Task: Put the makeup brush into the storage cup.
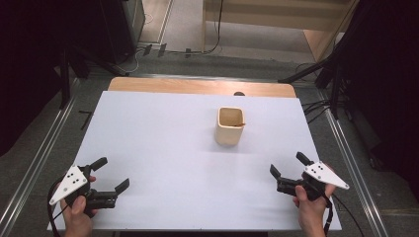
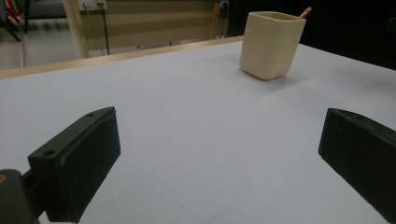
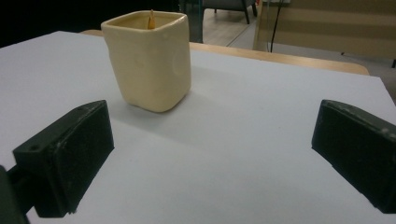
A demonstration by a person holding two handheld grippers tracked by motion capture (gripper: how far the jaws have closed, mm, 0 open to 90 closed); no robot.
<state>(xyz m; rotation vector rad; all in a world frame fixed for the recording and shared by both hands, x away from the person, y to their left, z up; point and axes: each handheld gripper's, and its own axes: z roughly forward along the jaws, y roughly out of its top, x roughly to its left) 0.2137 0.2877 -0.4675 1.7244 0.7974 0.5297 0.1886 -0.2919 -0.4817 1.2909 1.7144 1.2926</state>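
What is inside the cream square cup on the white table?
A thin orange-brown stick leans in the cream cup, its tip rising above the rim at one corner. The cup's walls hide the stick's lower part and the bottom.

No readable text, label, brand, number or sign anywhere.

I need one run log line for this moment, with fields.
left tool: open, holds nothing | right tool: open, holds nothing | cream cup: upright on white table, untouched | thin stick: inside cup
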